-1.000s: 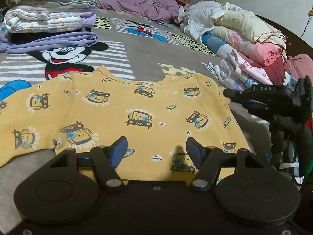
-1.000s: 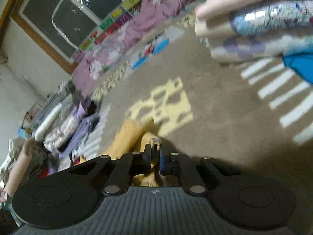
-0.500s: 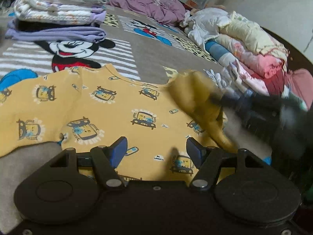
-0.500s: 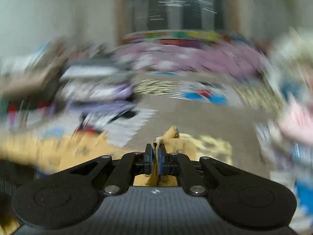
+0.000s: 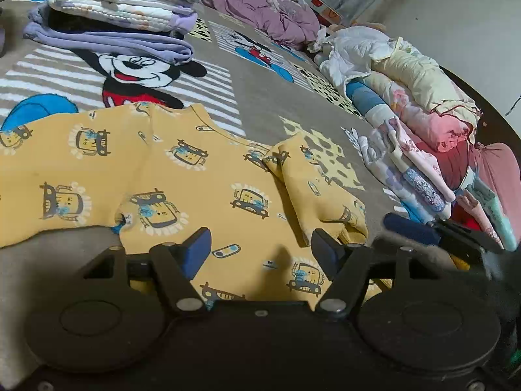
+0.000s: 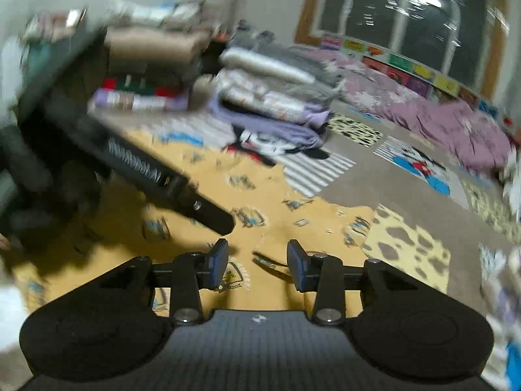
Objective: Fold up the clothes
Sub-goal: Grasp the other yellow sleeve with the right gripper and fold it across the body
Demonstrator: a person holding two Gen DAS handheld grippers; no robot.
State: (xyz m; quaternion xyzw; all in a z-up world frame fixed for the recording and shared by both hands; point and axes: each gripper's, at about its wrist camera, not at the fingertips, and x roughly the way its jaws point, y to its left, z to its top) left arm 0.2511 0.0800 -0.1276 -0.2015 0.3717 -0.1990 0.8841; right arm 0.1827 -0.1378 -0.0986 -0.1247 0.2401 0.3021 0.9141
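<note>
Cotton-soft and mustard yellow, a child's long-sleeved top (image 5: 182,176) printed with little cartoon cars lies flat, front up, on a short-pile Mickey Mouse rug (image 5: 136,71). We see one sleeve (image 5: 312,189) folded inward across the body, forming a thick, creased band near the shirt's right-hand edge in the left wrist view.

Our left gripper (image 5: 260,251) hovers over the shirt's lower hem with its blue-padded jaws wide apart and nothing between them. Our right gripper (image 6: 257,260) also hangs above the yellow fabric; its jaws are opening, about halfway apart, and no cloth is pinched between the pads.

The left wrist view alone shows a slumped row of puffy, quilted garments (image 5: 423,110) in cream, pink and red along the rug's right side, and a rumpled mauve blanket (image 5: 270,13) at the far end. A neat stack of folded clothes (image 5: 123,9), lilac at the bottom, sits at the upper left.

The right wrist view, somewhat blurred, alone shows a dark window (image 6: 416,19) with a wooden frame, a strip of coloured tiles beneath it, and the left gripper's black body crossing over the shirt from the left.
</note>
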